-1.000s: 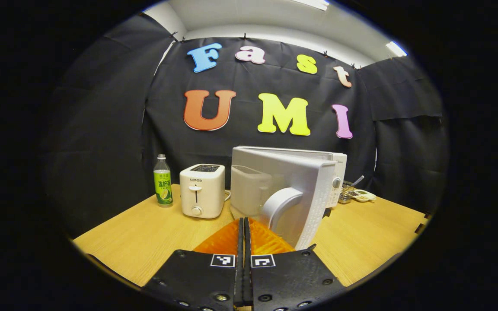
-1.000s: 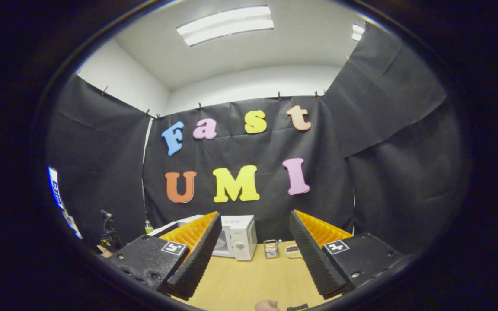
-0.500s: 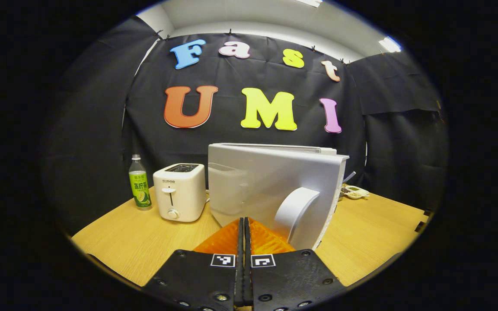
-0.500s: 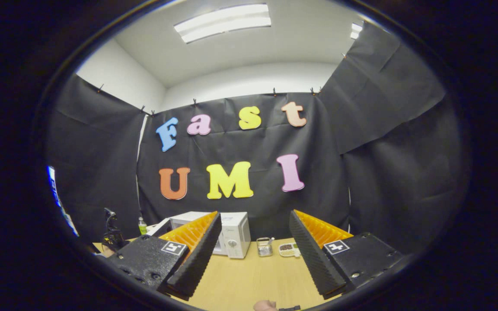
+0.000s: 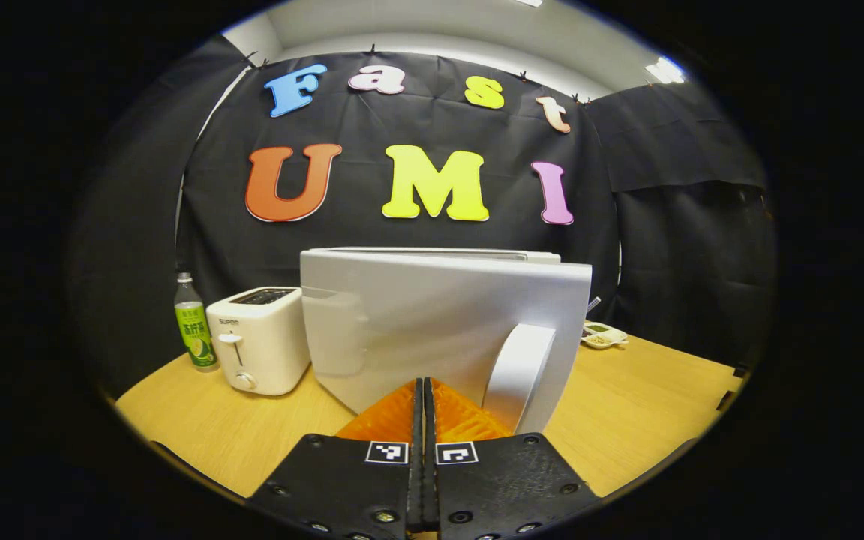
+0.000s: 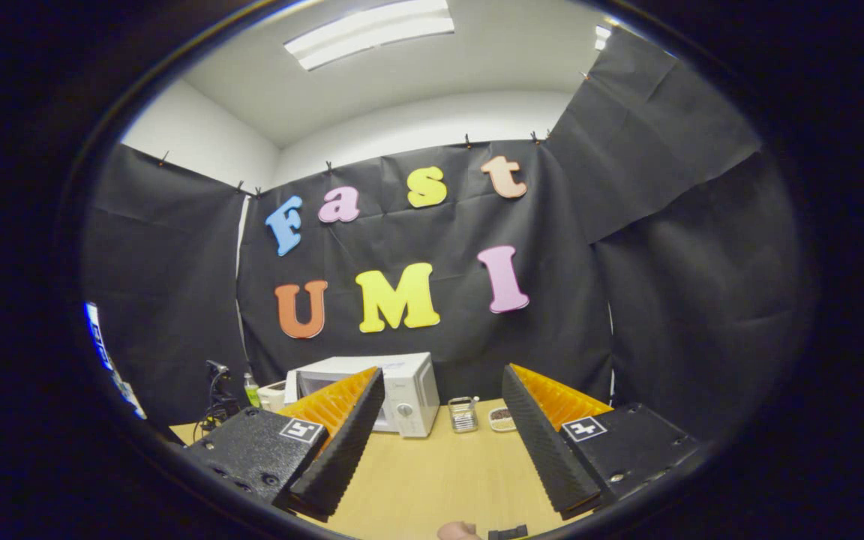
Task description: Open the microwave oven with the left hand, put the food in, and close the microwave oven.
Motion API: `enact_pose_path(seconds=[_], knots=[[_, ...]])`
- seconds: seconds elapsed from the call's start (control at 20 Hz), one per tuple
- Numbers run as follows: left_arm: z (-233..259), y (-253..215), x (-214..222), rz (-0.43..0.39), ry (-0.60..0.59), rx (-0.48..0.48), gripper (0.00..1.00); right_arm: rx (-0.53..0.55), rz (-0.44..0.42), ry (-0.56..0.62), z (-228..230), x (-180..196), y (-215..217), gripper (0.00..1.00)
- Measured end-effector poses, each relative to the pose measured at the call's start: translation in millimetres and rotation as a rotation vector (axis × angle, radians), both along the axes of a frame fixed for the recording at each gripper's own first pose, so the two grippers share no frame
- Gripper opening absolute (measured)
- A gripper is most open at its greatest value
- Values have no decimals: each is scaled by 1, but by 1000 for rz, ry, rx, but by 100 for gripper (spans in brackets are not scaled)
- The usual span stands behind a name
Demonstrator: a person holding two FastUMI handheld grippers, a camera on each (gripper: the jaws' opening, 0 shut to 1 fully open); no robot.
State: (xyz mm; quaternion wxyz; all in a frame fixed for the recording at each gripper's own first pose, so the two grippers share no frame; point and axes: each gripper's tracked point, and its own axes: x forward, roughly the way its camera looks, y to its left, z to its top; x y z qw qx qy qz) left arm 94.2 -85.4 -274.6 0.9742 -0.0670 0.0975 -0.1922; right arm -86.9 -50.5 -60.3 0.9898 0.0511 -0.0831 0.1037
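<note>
The white microwave oven's door [image 5: 417, 322] faces me in the left gripper view, swung nearly against the oven body, with its curved handle [image 5: 518, 367] at the right. My left gripper [image 5: 423, 384] is shut with nothing between its fingers, and its tips rest against the lower part of the door just left of the handle. The oven's inside is hidden. In the right gripper view the microwave [image 6: 409, 386] stands far off at the back of the table. My right gripper [image 6: 441, 371] hangs open and empty well in front of it.
A white toaster [image 5: 259, 349] and a green-labelled bottle [image 5: 193, 322] stand left of the oven. A small dish of food [image 5: 603, 335] and a metal basket [image 6: 464, 414] sit to its right on the wooden table [image 5: 627, 405]. A fingertip [image 6: 458, 531] shows at the bottom edge.
The microwave door has swung from edge-on to nearly flat against the oven, with my shut left gripper following it. The right gripper stayed open and tilted slightly down.
</note>
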Motion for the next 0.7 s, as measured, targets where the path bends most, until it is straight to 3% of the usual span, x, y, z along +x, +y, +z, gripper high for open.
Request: enact_pose_path(seconds=[0.05, 0.1, 0.55, 0.7], knots=[[2, -6, 6, 8, -5, -11, 0, 5, -2, -5, 1, -1, -2, 91], [2, -10, 13, 29, -5, -16, 0, 11, 1, -12, 3, -1, -2, 100], [-3, -88, 59, -3, 5, -58, 0, -14, -22, -51, 7, 5, -19, 100], [-9, -109, 76, -11, 3, -16, 0, -6, -19, -29, -4, 19, -24, 100]])
